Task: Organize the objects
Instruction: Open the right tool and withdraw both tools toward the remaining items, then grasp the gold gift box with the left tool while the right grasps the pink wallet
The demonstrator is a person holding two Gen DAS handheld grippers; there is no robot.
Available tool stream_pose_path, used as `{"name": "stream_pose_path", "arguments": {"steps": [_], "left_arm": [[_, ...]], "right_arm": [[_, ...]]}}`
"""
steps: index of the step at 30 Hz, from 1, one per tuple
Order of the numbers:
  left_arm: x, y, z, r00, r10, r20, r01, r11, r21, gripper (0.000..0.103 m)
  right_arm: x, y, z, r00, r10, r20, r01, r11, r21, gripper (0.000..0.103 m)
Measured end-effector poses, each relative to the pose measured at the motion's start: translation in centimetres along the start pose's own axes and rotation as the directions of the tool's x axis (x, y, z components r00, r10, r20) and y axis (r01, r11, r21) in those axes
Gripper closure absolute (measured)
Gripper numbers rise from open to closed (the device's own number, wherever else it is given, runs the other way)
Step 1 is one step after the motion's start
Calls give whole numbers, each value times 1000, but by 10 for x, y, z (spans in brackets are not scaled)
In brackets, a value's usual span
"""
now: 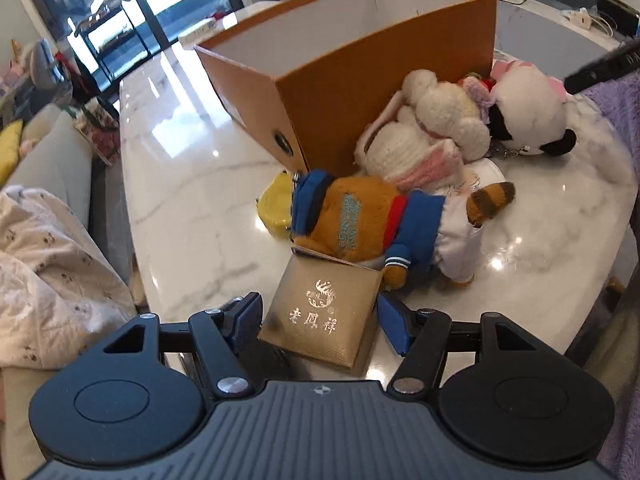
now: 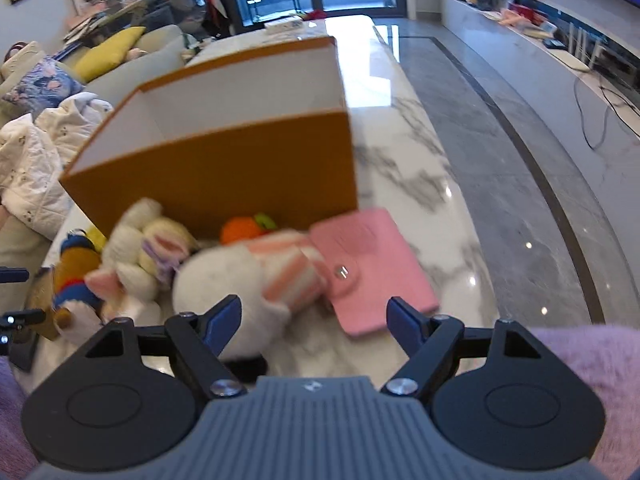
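Left gripper: the jaws are wide apart on both sides of the small gold gift box with embossed characters; the left pad seems to touch its edge, the right pad is just beside it, so it is not yet clamped.
Gold gift box: it lies on the white marble counter, and the orange plush cat in a blue sailor suit rests with a paw on its far edge.
Yellow plastic object: near the cat's head, beside the corner of the box.
Large orange cardboard box with white inside: it stands open behind the toys; no object is visible inside.
Cream knitted rabbit: it leans against the box wall, touching the white plush with black ears.
Right gripper: the jaws are spread and hold nothing; the white plush with pink stripes lies partly between them.
Risk: if the left jaws close and lift now, I think the cat can be dragged or tipped, because it lies on the gift box.
Only in right view: the pink snap wallet and the small orange fruit toy; this view is blurred.
Only in left view: the characters on the gold box.
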State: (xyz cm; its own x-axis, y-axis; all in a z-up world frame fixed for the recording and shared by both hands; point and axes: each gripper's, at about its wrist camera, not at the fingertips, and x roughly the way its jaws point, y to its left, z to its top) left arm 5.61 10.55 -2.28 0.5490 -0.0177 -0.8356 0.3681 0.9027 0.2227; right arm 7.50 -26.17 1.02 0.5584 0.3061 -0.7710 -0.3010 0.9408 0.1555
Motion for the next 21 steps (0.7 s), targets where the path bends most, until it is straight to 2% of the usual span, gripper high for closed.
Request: {"name": "stream_pose_path", "arguments": {"steps": [3, 9, 13, 17, 21], "left_arm": [[0, 6, -5, 1000, -15, -5, 15, 1000, -20, 27], [5, 4, -6, 1000, -7, -12, 7, 1000, -30, 24], [3, 1, -9, 1000, 19, 0, -19, 997, -76, 24], [0, -4, -11, 998, 65, 7, -64, 988, -142, 26], [-7, -3, -11, 997, 75, 1, -72, 965, -251, 26]], "right_arm": [[1, 1, -4, 1000, -15, 15, 16, 1000, -14, 17], [1, -3, -2, 998, -56, 33, 57, 998, -28, 17], [14, -11, 3, 990, -136, -23, 135, 990, -44, 16], [23, -27, 9, 992, -110, -56, 112, 993, 25, 16], [32, -28, 20, 985, -147, -92, 143, 989, -42, 16]]}}
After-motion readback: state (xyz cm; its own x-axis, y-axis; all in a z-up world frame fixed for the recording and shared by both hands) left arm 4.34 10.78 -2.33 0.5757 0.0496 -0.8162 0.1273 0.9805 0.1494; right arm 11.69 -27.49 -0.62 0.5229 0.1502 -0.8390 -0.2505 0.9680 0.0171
